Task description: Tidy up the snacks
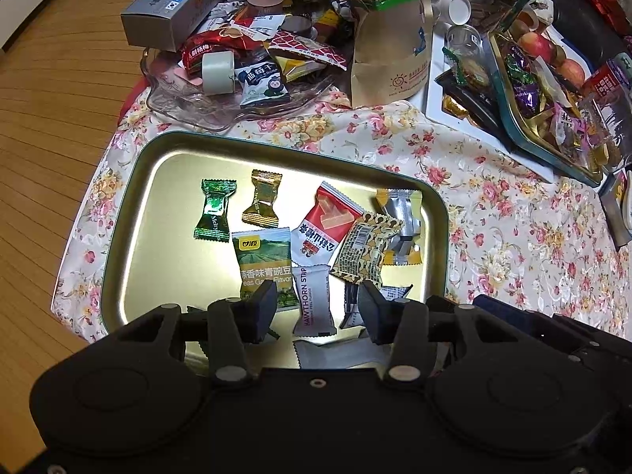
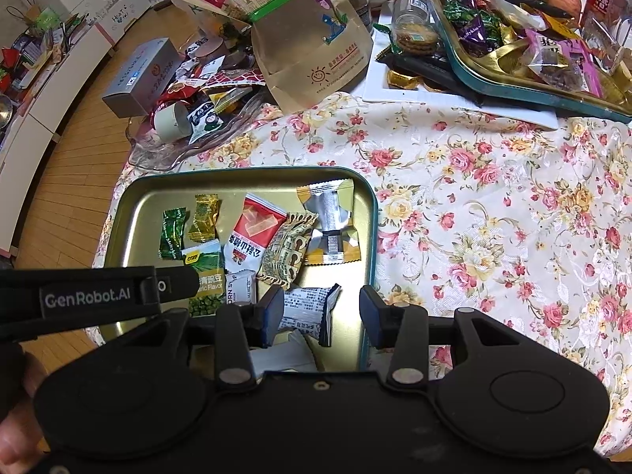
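A gold metal tray [image 1: 130, 213] with a teal rim lies on the floral tablecloth and holds several wrapped snacks: a green candy [image 1: 213, 209], a gold candy [image 1: 262, 197], a red packet [image 1: 324, 221], a green pea packet [image 1: 262, 260] and a white hawthorn strip [image 1: 314, 300]. My left gripper [image 1: 318, 308] is open and empty, just above the tray's near end over the hawthorn strip. My right gripper [image 2: 322, 312] is open and empty over the tray's [image 2: 134, 213] near right corner, above a white-and-blue packet [image 2: 306, 306]. The left gripper's body shows in the right wrist view [image 2: 98, 296].
A glass dish [image 1: 189, 102] piled with snacks and a grey box [image 1: 170, 8] sit beyond the tray, beside a brown paper bag [image 1: 391, 51]. At the right, a second teal tray [image 1: 553, 118] of candies lies on a white board, near apples [image 1: 537, 45] and a glass jar [image 1: 466, 39]. Wooden floor lies left.
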{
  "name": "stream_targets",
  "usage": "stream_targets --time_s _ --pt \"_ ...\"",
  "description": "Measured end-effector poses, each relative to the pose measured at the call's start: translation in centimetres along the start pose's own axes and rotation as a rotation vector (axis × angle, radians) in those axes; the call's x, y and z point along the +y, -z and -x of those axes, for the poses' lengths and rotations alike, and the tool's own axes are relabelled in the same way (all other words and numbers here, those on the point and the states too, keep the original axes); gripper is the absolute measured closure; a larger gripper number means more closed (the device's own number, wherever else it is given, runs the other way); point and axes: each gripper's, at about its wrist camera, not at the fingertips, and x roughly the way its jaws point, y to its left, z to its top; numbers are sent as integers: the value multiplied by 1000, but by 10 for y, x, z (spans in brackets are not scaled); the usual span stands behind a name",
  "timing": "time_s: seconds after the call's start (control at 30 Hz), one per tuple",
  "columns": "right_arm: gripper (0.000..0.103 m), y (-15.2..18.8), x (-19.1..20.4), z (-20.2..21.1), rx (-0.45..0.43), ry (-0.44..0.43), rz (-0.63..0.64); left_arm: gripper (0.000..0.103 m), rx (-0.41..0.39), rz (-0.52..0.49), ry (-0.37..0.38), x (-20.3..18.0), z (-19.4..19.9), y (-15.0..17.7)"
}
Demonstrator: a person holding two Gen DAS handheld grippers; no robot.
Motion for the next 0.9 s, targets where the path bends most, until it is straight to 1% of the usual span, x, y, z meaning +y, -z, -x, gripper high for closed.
stream_targets --time_s 0.7,0.9 --pt "58 -3 -4 -1 -17 30 -29 50 -1 -7 4 0 1 0" --pt "58 -3 -3 -2 -17 35 -27 50 3 1 -7 2 0 0"
